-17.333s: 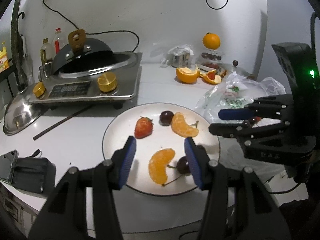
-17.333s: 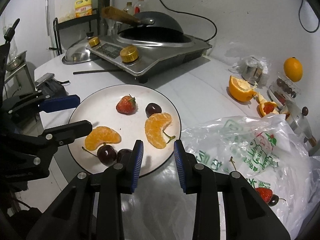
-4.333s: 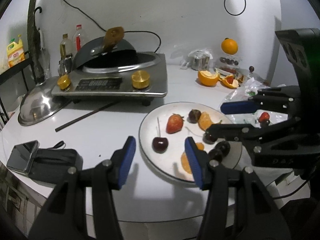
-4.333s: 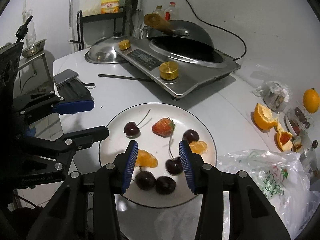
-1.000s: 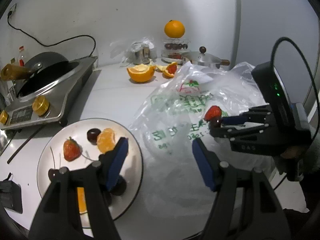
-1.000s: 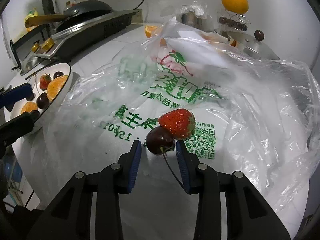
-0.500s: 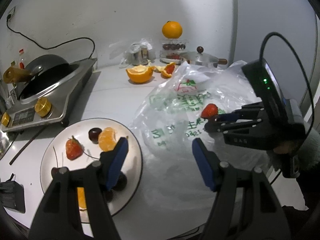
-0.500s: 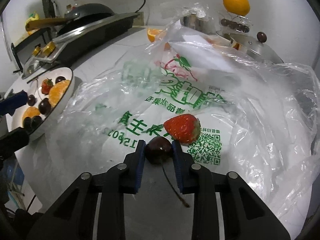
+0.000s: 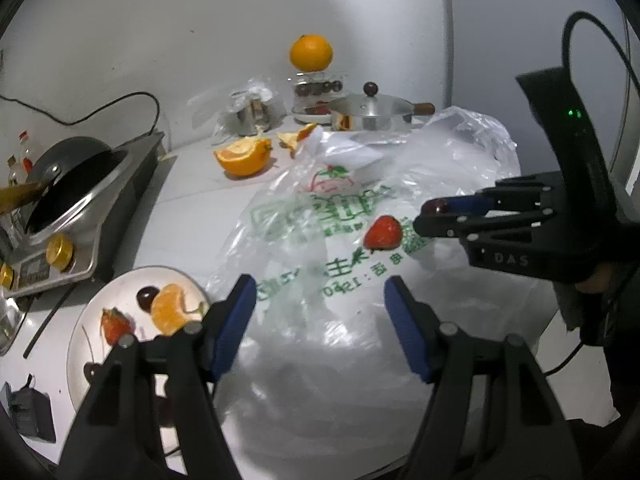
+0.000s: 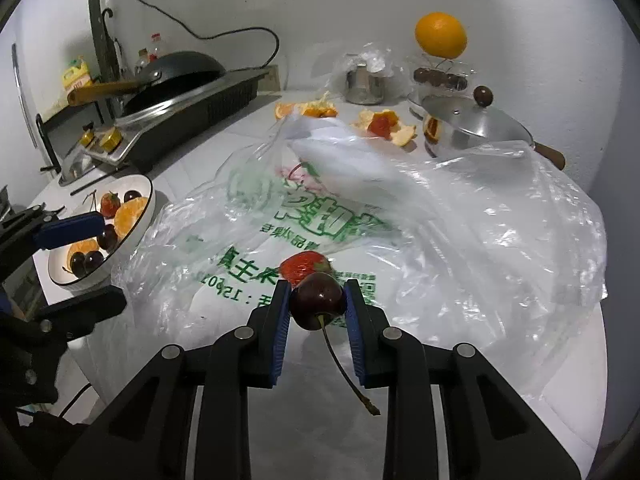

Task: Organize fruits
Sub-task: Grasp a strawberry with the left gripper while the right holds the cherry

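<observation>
My right gripper (image 10: 316, 304) is shut on a dark cherry (image 10: 318, 306) and holds it just above the clear plastic bag (image 10: 400, 216); its stem hangs down toward me. A red strawberry (image 10: 305, 266) lies on the bag right behind the cherry and shows in the left wrist view (image 9: 383, 233) too. My left gripper (image 9: 320, 320) is open and empty over the bag's near edge. The white plate (image 9: 76, 354) at the left holds a strawberry, orange segments and several cherries. The right gripper (image 9: 430, 216) shows at the right in the left wrist view.
A stove with a black wok (image 10: 180, 76) stands at the back left. Orange halves and peel (image 9: 242, 156), a lidded steel pot (image 10: 476, 128), a small metal cup (image 10: 364, 86) and a whole orange (image 10: 440, 36) on a clear box stand at the back.
My right gripper has closed on the cherry and lifted it off the bag, away from the strawberry. My left gripper has drifted right over the bag.
</observation>
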Available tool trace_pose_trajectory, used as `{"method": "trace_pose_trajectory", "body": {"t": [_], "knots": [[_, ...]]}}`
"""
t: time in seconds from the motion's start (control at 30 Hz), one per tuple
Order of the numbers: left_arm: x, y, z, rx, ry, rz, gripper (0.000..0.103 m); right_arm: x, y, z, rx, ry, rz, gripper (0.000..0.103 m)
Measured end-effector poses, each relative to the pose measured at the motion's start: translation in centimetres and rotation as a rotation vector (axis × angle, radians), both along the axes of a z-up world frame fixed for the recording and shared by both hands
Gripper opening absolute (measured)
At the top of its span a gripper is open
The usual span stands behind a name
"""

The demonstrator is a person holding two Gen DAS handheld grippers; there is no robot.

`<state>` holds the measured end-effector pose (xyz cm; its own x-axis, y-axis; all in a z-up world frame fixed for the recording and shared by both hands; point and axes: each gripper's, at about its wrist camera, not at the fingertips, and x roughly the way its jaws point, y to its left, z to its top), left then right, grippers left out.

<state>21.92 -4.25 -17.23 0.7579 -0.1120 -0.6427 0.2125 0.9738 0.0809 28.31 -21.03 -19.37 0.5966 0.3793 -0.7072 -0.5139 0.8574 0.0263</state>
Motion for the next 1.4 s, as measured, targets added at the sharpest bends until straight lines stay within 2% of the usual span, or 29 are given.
{"method": "trace_pose_trajectory", "body": {"t": [0.27,0.77,1.4], "knots": [[1.9,-2.5,-0.1,0.043,0.018,-0.029,0.068,0.5,-2.0,0.4,0.044,-0.013,0.01,0.028],[5.5,-5.3,-1.4,0.074,0.05,-0.053,0.068,2.0,-3.4,0.1,0.079,-0.004,0.046,0.028],[9.5,-8.8,-4.4,0.136,0.119,-0.109,0.068,4.3,-4.7,0.0,0.157,-0.006,0.061,0.028]]}}
